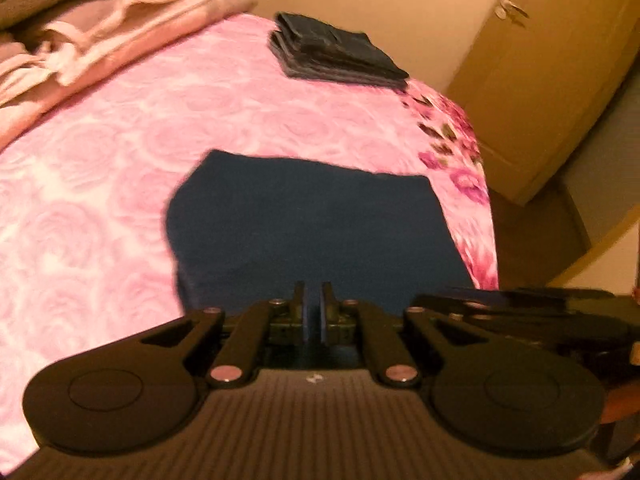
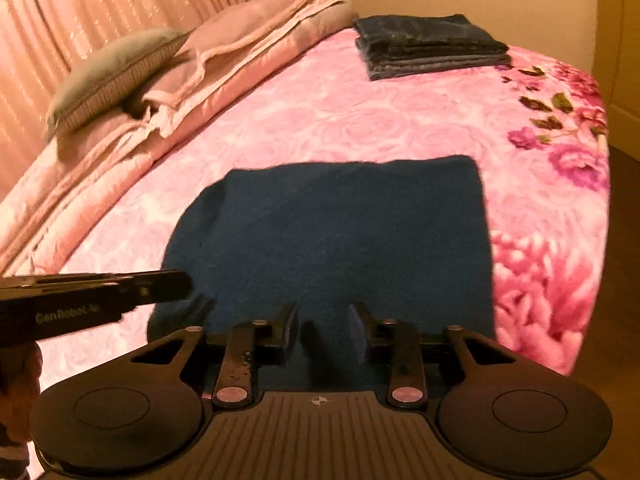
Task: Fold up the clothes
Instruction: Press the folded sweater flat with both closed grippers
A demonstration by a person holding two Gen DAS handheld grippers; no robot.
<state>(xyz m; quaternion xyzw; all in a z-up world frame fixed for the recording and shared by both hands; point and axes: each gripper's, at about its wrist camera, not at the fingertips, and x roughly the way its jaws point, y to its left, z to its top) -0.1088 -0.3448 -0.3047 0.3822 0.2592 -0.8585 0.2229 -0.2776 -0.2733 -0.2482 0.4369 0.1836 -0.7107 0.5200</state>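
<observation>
On pink bedspread (image 2: 320, 120): folded navy garment (image 2: 340, 232)

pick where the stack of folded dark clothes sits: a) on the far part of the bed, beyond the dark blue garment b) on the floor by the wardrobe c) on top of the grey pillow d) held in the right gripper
a, the stack of folded dark clothes lies on the pink bedspread at the far end, past the dark blue garment spread flat close to both grippers.
</observation>
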